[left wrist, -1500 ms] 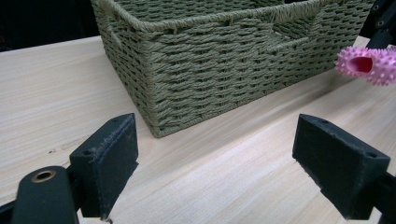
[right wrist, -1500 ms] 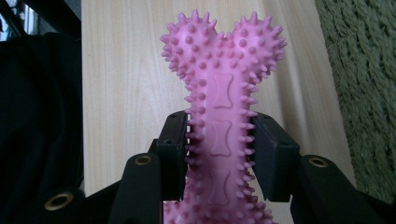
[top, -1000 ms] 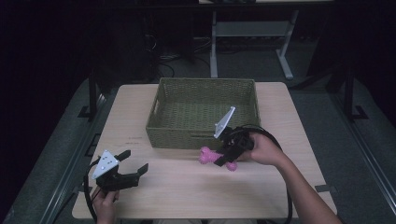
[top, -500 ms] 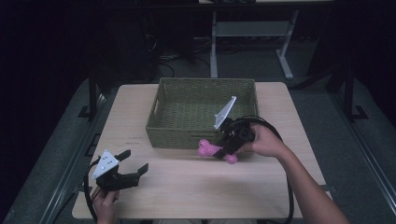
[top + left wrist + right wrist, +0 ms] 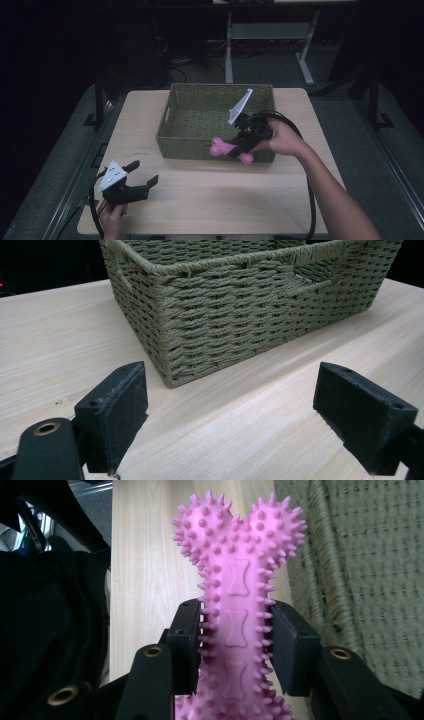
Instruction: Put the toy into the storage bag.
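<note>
You have lifted the bone (image 5: 230,150) to the basket's (image 5: 190,141) near wall, your right gripper (image 5: 242,145) clamping its shaft, long axis left-right, left gripper (image 5: 141,178) open.

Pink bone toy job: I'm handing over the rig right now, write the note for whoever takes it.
Right gripper: shut on the pink spiky bone toy, fingers clamped on its shaft. In the high view the toy hangs at the near wall of the green woven basket, clear of the table.
Left gripper: open, holding nothing, near the table's front left corner, aimed toward the basket.
Done: toy picked up.
Left, most likely: carry it over the rim, release it inside the basket, which looks to hold nothing so far.
</note>
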Tool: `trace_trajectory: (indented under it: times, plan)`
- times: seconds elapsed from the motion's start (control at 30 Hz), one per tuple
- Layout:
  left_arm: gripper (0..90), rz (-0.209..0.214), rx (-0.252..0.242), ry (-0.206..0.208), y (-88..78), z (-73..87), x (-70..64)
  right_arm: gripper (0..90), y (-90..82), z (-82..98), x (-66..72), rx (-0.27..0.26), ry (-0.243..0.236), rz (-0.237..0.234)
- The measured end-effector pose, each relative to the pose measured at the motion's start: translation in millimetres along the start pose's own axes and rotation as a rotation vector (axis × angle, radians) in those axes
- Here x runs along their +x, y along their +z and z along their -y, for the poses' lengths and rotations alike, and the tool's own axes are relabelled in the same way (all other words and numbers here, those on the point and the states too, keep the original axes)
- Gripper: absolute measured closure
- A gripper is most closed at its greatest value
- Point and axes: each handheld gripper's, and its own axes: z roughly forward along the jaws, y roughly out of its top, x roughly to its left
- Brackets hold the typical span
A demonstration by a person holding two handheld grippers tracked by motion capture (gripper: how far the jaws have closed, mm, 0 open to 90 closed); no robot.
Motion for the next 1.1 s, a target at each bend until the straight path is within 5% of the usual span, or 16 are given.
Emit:
trace_trajectory:
  times: [1.1]
  plan:
    - [13.8, 0.009, 0.013, -0.004, 5.4, 0.4, 0.9, 58.3, -25.3, -23.8, -42.5, 0.006, 0.044, 0.044]
